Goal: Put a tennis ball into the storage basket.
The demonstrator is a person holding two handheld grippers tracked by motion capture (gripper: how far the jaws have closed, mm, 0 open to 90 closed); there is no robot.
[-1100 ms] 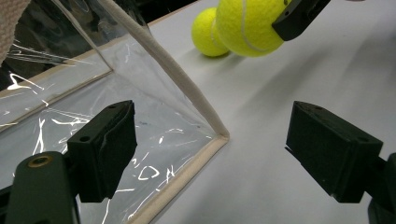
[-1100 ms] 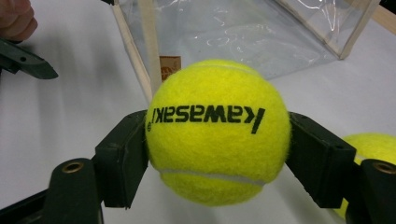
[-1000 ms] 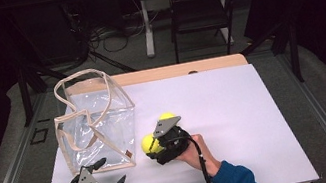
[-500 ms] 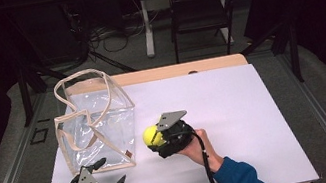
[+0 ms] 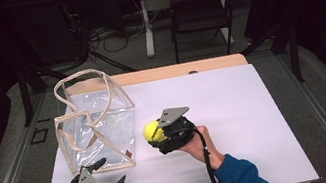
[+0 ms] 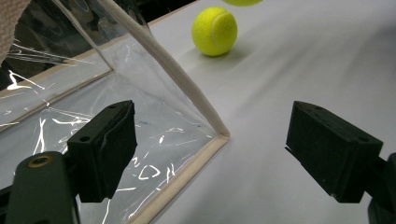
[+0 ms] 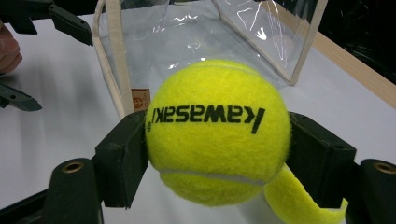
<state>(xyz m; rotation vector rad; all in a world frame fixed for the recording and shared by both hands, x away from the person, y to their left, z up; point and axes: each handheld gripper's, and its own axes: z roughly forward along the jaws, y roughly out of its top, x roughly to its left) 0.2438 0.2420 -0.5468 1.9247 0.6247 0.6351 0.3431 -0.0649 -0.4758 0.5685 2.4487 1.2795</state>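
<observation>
Overhead, white table (image 5: 255, 105), dark room; right gripper (image 5: 154, 134) clamps tennis ball (image 5: 151, 131), left gripper (image 5: 112, 174) agape.

Right gripper (image 5: 154, 134) clamped tight, raised mid-tabletop; left gripper (image 5: 109, 174) jaws wide apart, low at near edge.

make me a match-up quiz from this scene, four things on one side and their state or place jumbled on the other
Things:
1. left claw
2. right claw
3. clear bag
4. loose tennis ball

States or places:
A. lying by itself on the white table
B. shut on the printed tennis ball
C. open, gripping nothing
D. standing upright on the left part of the table

Pairs: 1-C, 2-B, 3-D, 4-A
</observation>
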